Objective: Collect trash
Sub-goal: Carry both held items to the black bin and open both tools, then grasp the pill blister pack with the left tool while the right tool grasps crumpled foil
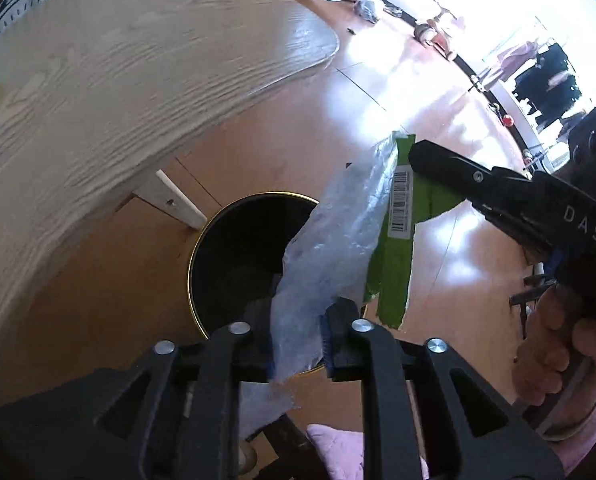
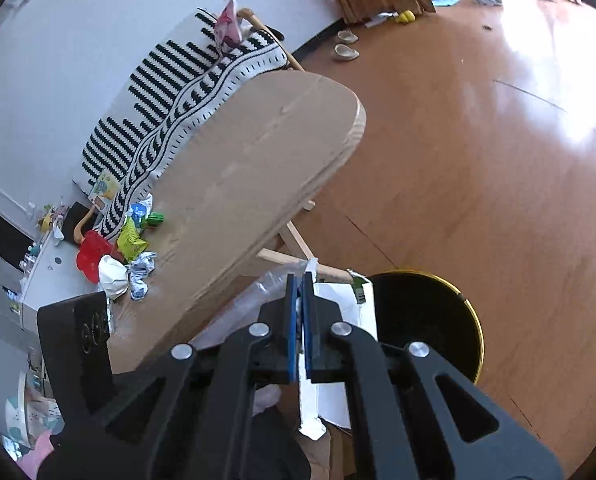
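My left gripper (image 1: 298,344) is shut on a crumpled clear plastic bag (image 1: 330,240) and holds it over the black bin with a gold rim (image 1: 233,256) on the floor. My right gripper (image 1: 414,156) comes in from the right, shut on a torn green package with a barcode (image 1: 398,240) beside the bag. In the right wrist view my right gripper (image 2: 301,280) is shut on the package's white inner side (image 2: 338,300), with the bin (image 2: 426,328) just beyond. More trash (image 2: 133,248) lies on the wooden table (image 2: 249,184).
The table's edge (image 1: 97,100) hangs above the bin to the left, with a white leg (image 1: 173,200) close to the bin. A striped sofa (image 2: 177,92) stands behind the table. Slippers (image 2: 346,52) and toys (image 1: 434,32) lie on the wooden floor.
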A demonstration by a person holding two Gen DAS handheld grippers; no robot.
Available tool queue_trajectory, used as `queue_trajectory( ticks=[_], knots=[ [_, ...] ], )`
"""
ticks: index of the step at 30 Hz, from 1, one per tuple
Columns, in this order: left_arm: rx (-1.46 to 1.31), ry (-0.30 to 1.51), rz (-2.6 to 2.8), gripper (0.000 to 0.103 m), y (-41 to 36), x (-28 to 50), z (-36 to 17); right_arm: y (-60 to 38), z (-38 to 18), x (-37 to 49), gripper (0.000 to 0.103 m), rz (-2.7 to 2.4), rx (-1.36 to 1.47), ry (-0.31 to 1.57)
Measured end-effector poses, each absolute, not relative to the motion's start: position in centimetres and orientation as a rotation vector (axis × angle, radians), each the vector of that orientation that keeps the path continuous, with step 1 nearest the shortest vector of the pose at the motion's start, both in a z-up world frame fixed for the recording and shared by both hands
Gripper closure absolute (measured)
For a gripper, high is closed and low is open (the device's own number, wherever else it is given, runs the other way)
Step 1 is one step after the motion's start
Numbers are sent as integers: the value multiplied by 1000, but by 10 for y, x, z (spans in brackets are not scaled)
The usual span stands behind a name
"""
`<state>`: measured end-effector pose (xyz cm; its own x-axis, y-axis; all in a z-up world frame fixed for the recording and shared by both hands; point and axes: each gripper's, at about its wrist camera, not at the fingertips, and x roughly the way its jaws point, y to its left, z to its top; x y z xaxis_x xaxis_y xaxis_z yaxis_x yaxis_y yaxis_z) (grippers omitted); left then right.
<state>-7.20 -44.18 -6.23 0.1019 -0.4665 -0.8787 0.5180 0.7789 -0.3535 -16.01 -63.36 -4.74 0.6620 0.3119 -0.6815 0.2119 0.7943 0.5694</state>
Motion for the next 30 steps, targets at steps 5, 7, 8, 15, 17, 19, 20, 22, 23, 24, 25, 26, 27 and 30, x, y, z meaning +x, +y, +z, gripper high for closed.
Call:
queue_trajectory(
  ticks=[5, 7, 8, 15, 17, 19, 20, 22, 23, 24, 25, 26, 27, 30],
  knots=[
    [1, 1255, -724, 6, -452, -78, -57, -636, -44, -145, 94, 28, 670, 916],
    [-26, 1224, -719, 6, -442, -75, -42, -643, -42, -145, 39, -45, 660, 930],
    [-32, 1194, -705, 6, -435, -72, -32, -647, -40, -145, 10, -89, 646, 923],
    [-36, 800, -510, 6, -312, -57, 80, -629, -13, -158, 6, -292, 380, 714],
    [-34, 731, -366, 6, -258, -54, 94, -614, -9, -150, 6, -252, 313, 704],
    [-21, 727, -244, 6, -211, -53, 91, -593, 0, -134, 6, -195, 262, 697],
    [-11, 742, -181, 6, -184, -52, 83, -578, 7, -122, 6, -147, 244, 691],
    [1, 791, -74, 6, -144, -49, 63, -554, 18, -102, 6, -69, 223, 692],
    [-5, 818, -35, 6, -119, -48, 51, -540, 25, -88, 6, -14, 209, 702],
    [-8, 843, -11, 6, -103, -44, 41, -518, 32, -72, 6, 60, 182, 724],
    [-7, 861, 6, 6, -92, -40, 33, -494, 37, -56, 6, 137, 143, 746],
    [-9, 872, 12, 6, -85, -37, 29, -474, 40, -44, 6, 186, 111, 762],
    [-15, 883, 14, 6, -80, -33, 24, -445, 43, -30, 6, 259, 51, 794],
    [-52, 914, -8, 6, -65, -22, 12, -381, 36, 3, 6, 347, -33, 885]
  ],
)
